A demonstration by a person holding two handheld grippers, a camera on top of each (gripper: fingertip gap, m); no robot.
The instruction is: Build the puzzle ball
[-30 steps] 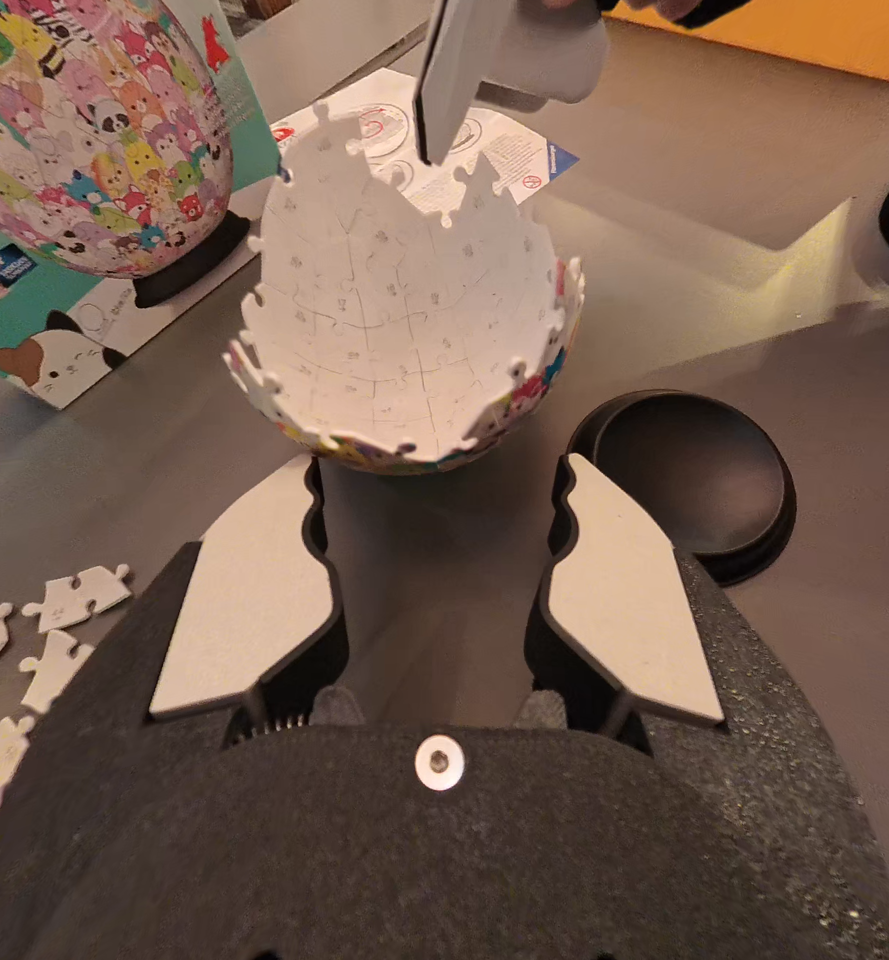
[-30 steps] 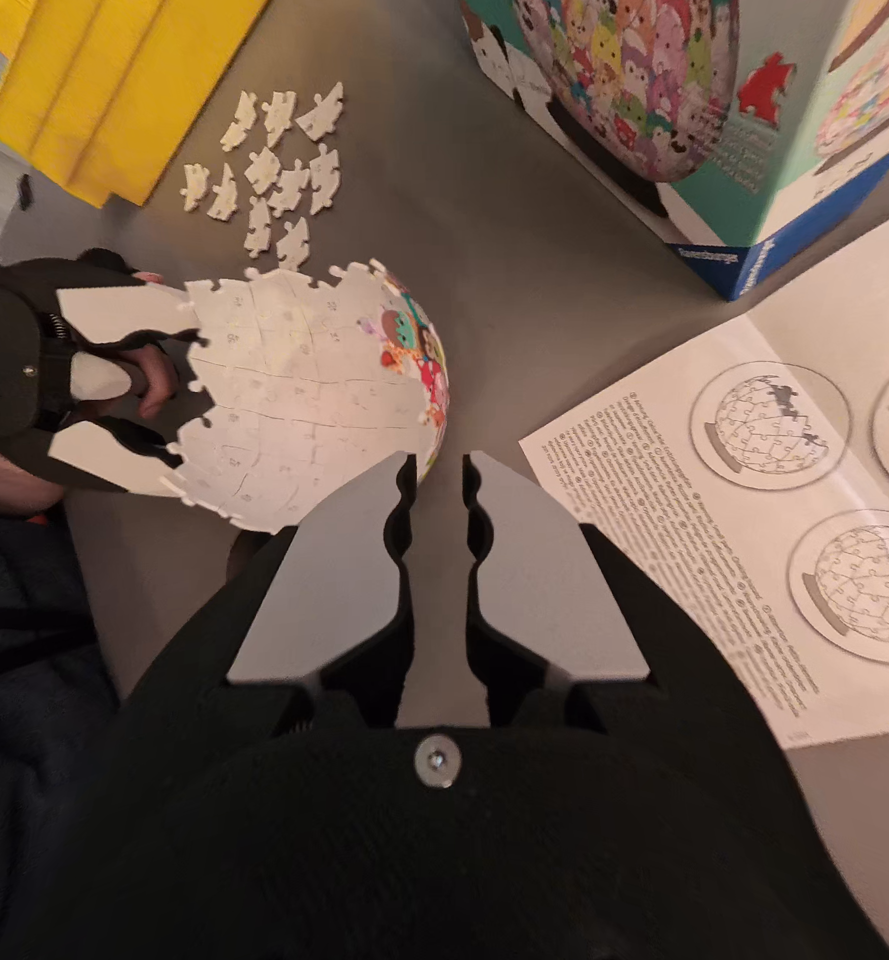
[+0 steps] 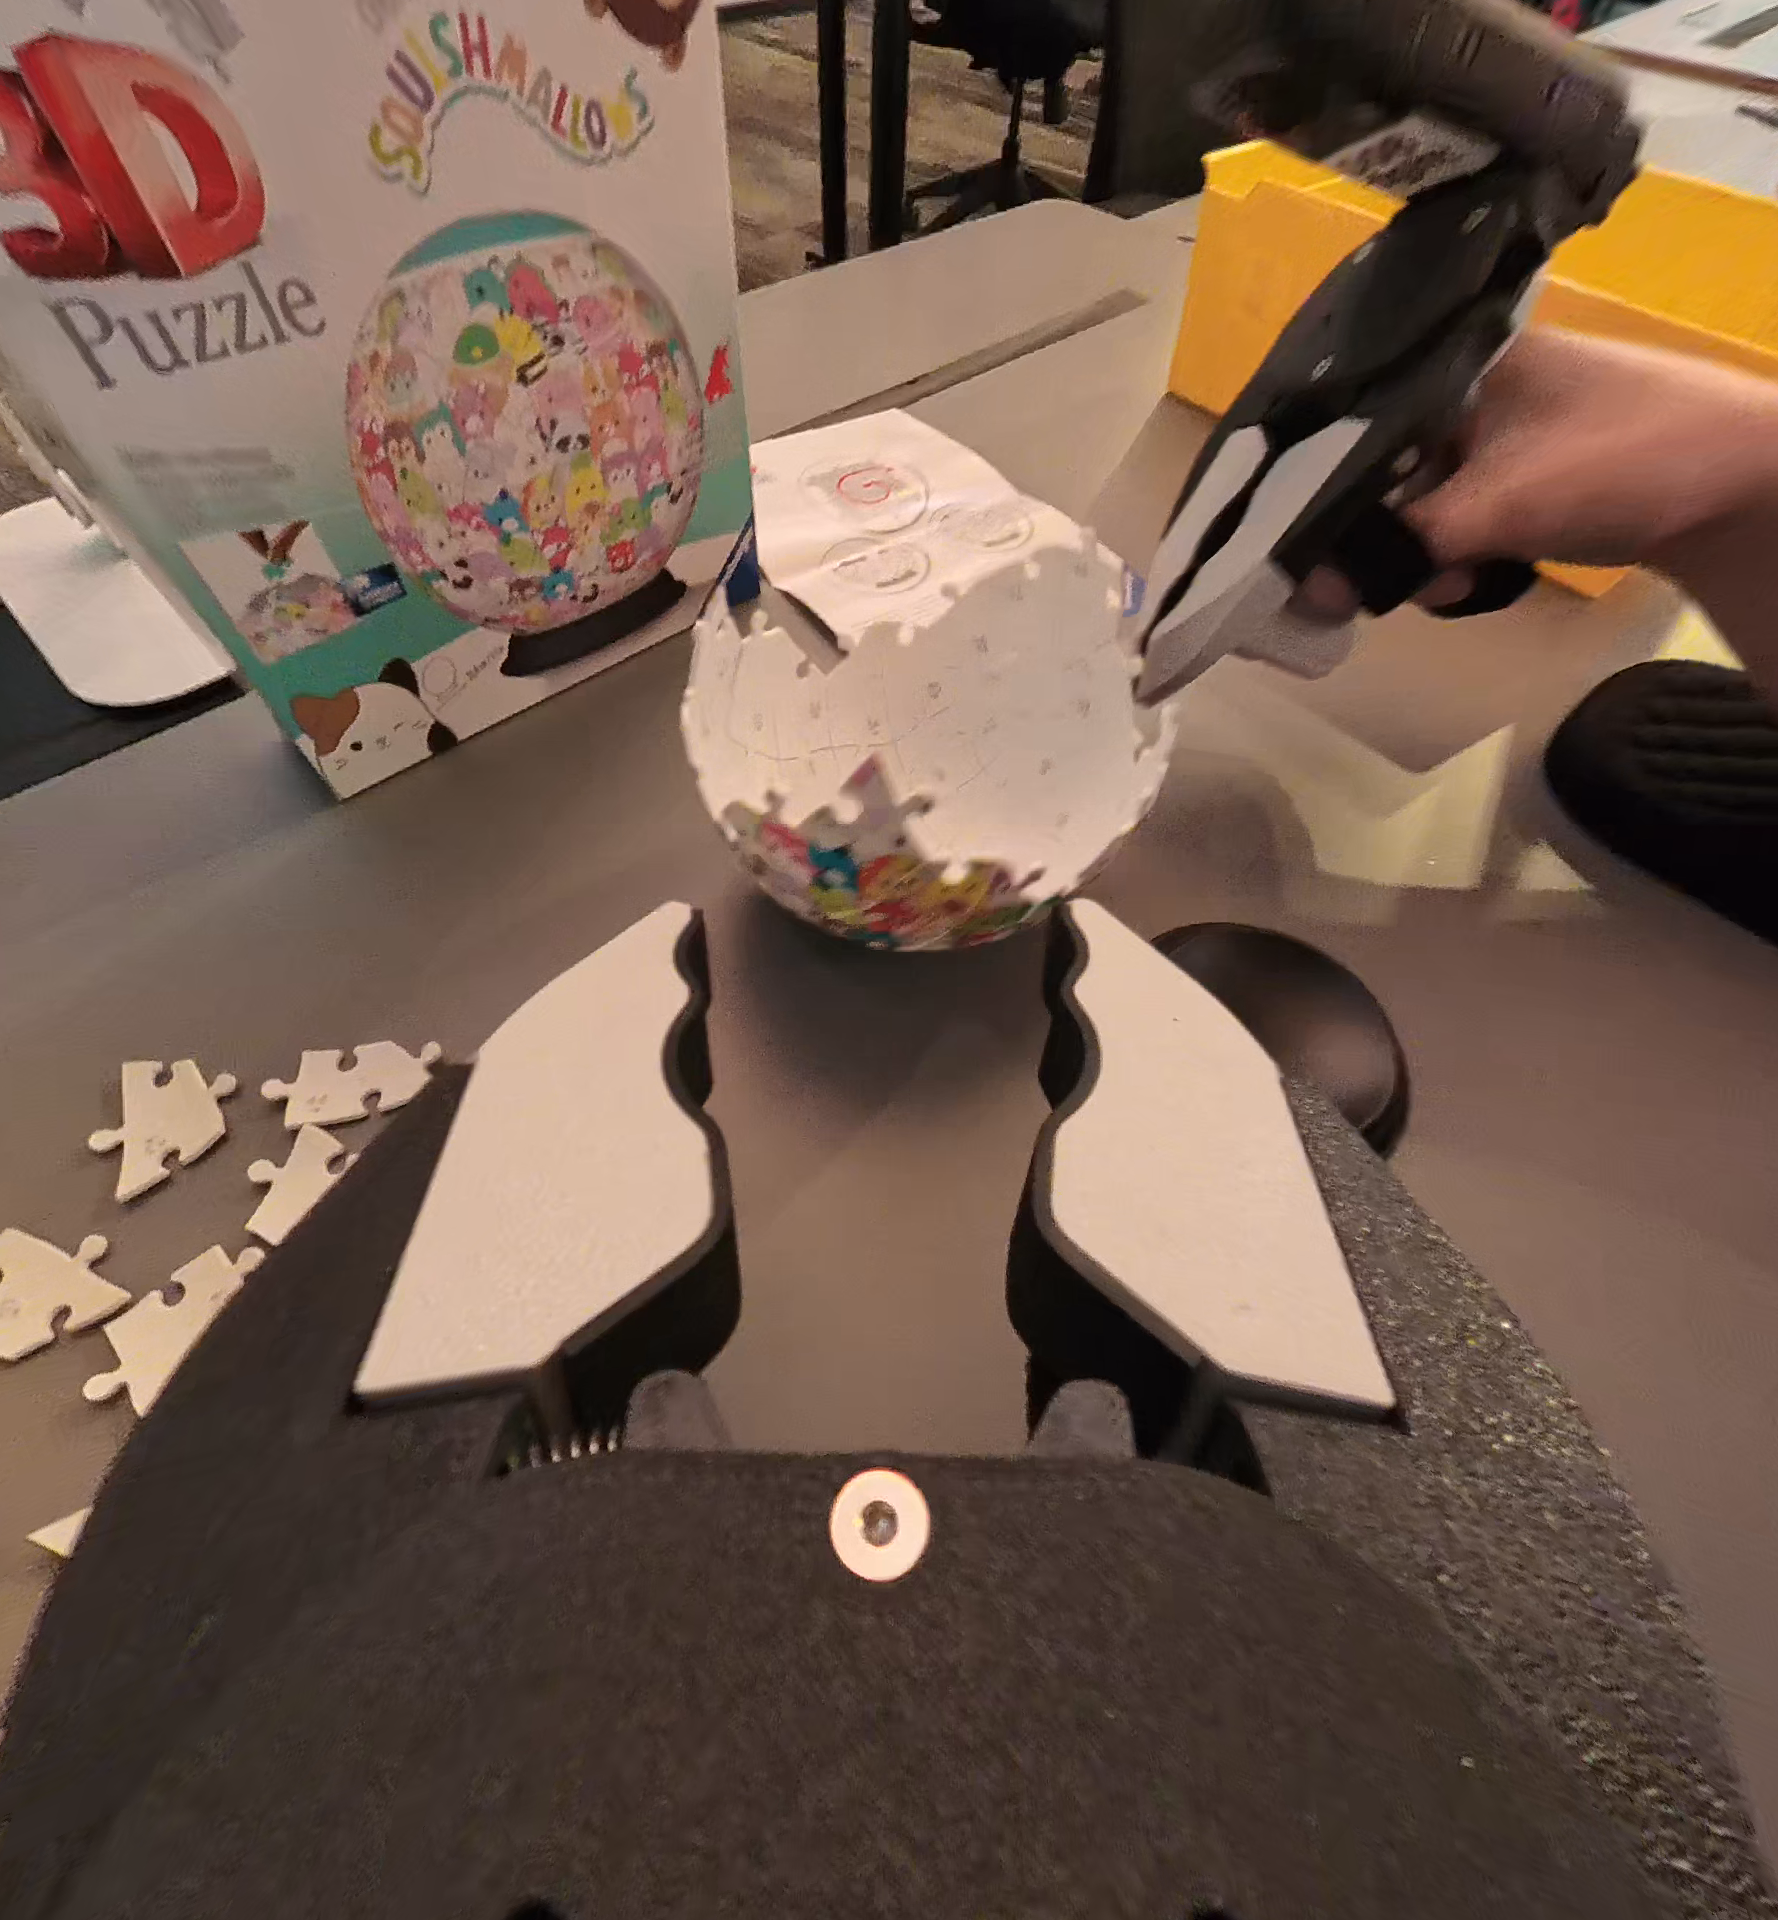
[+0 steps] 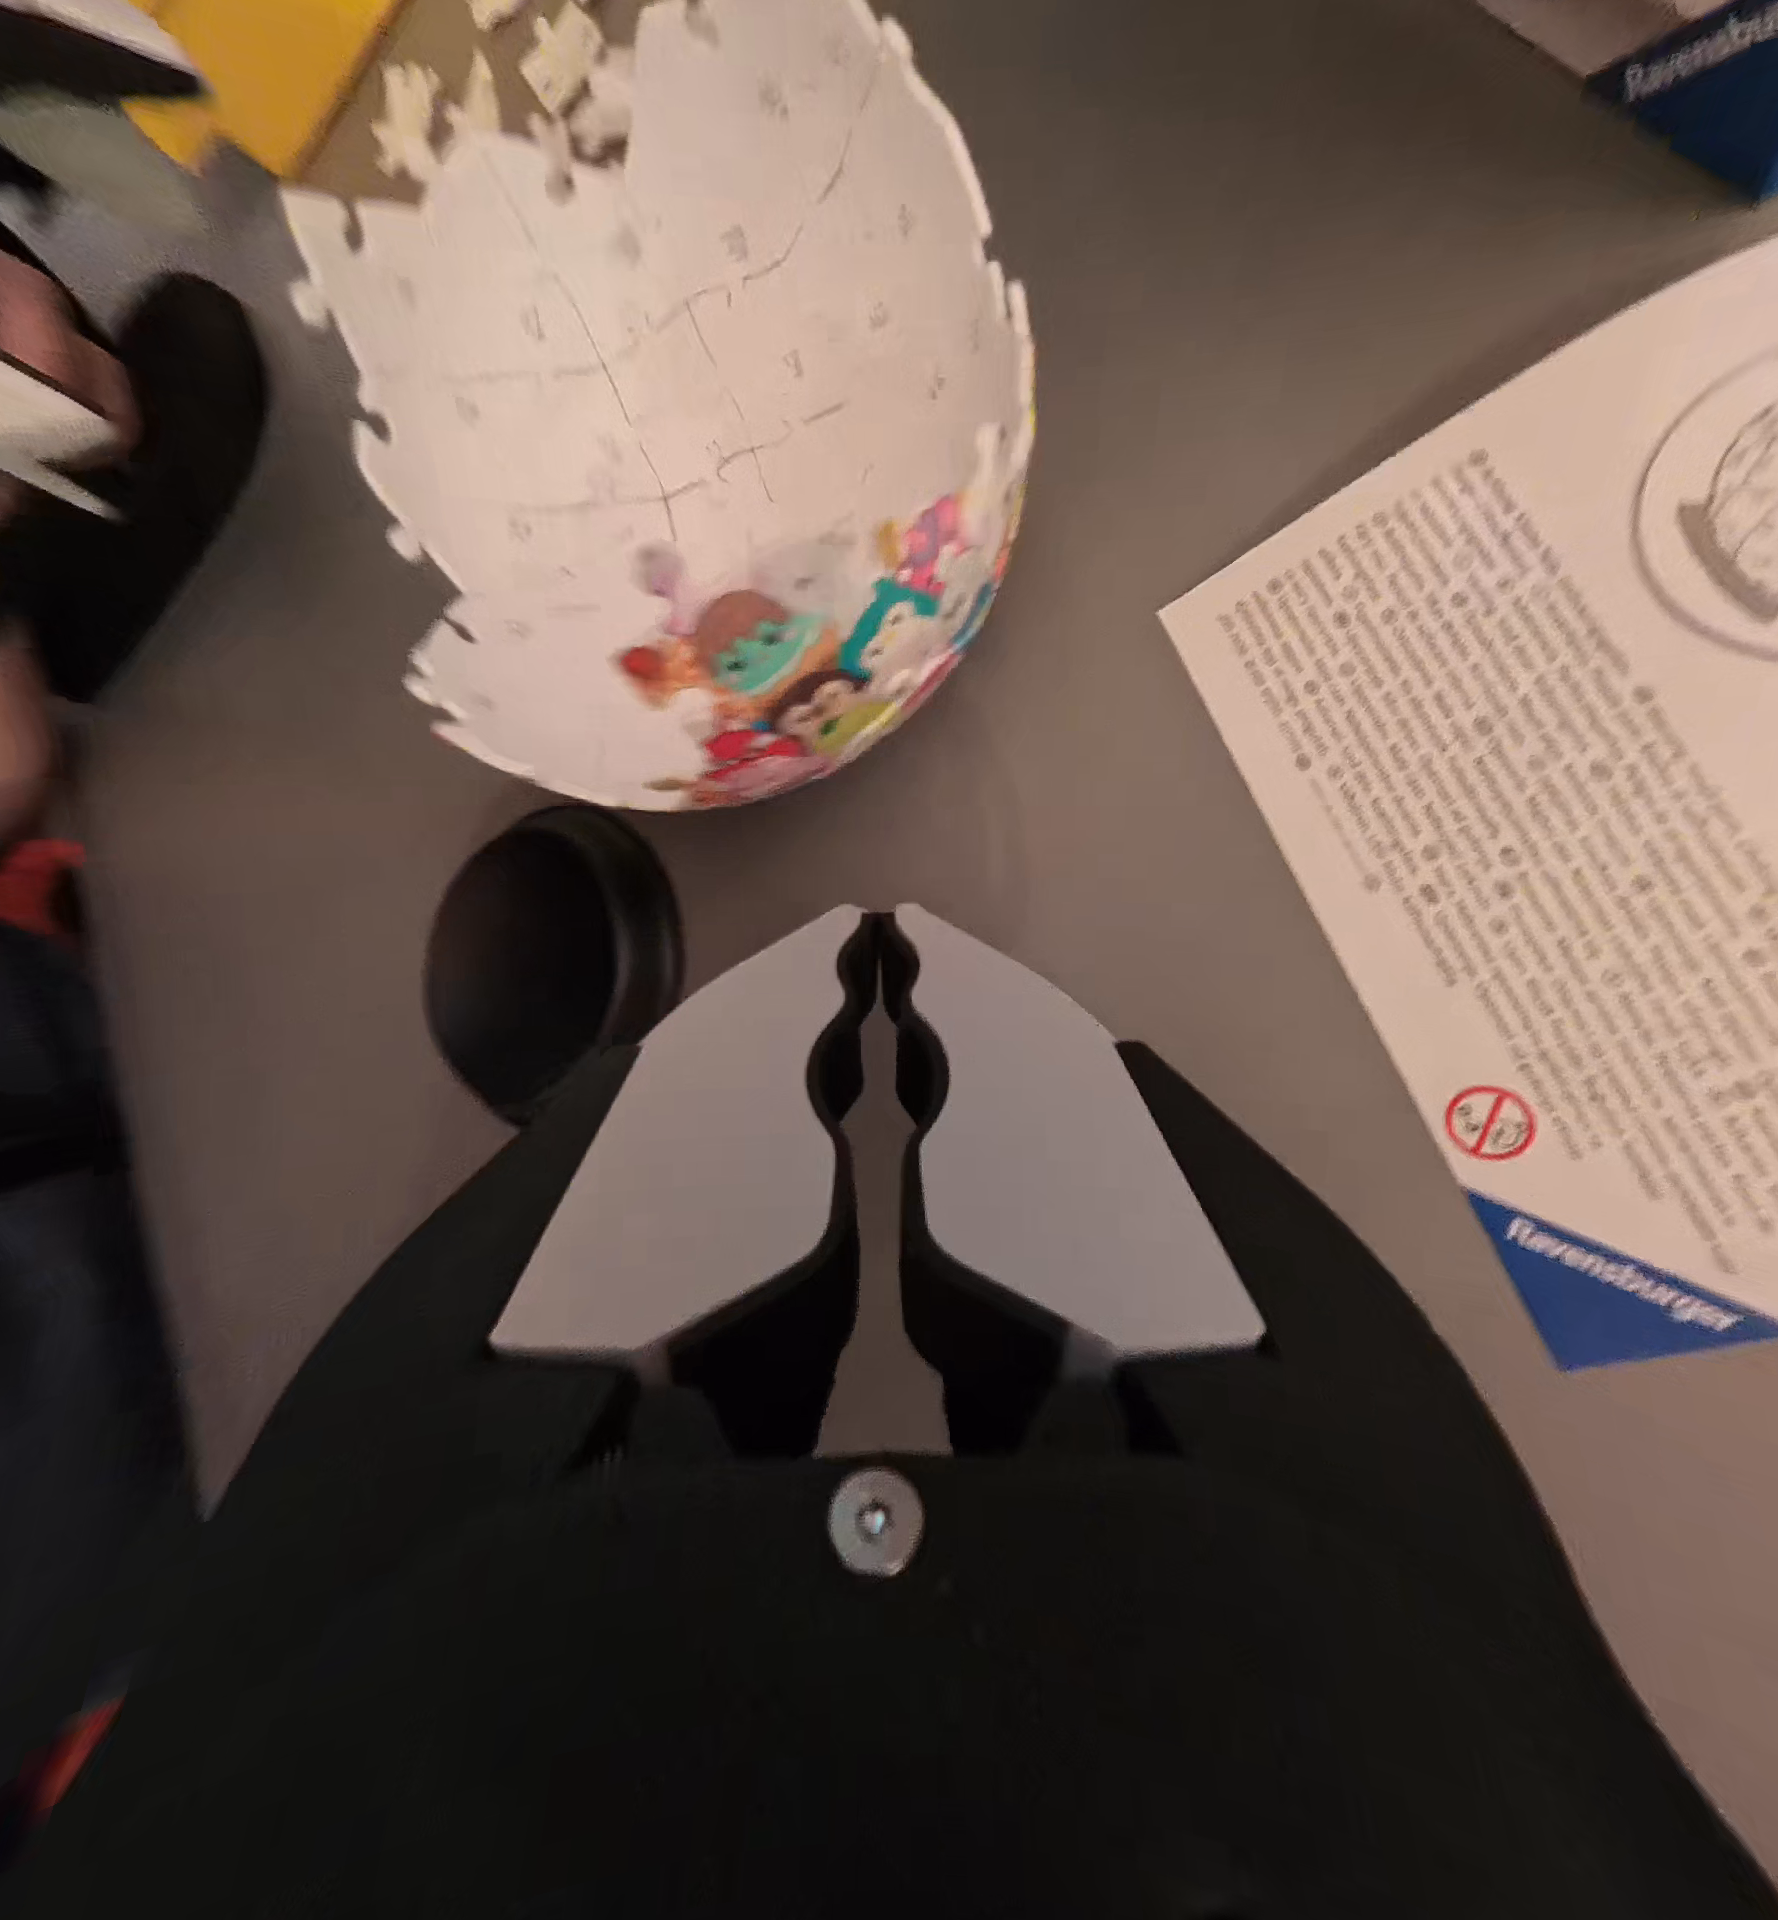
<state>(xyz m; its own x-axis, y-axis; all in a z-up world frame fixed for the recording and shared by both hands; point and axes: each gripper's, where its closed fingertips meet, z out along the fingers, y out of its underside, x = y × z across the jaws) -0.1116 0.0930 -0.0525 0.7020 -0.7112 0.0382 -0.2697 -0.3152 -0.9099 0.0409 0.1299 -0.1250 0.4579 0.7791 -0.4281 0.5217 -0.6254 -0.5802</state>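
Grey tabletop [image 3: 241, 914] fills both views, with a half-built puzzle ball [image 3: 926, 748] at its centre as the landmark. Its shell shows mostly white piece backs, with a colourful printed band low down, and it rests on the table with a jagged open rim. Just in front of the ball, the left gripper [image 3: 880, 935] hangs with its jaws spread wide, holding nothing. At the ball's upper right edge, the right gripper [image 3: 1160, 665] has its jaws pressed together, tips at the rim; contact is unclear. Right of the ball sits a black round stand [image 3: 1311, 1023]. Left and nearer lie loose puzzle pieces [image 3: 158, 1127]. Behind stand the puzzle box [image 3: 345, 364] and an instruction sheet [image 3: 864, 488].
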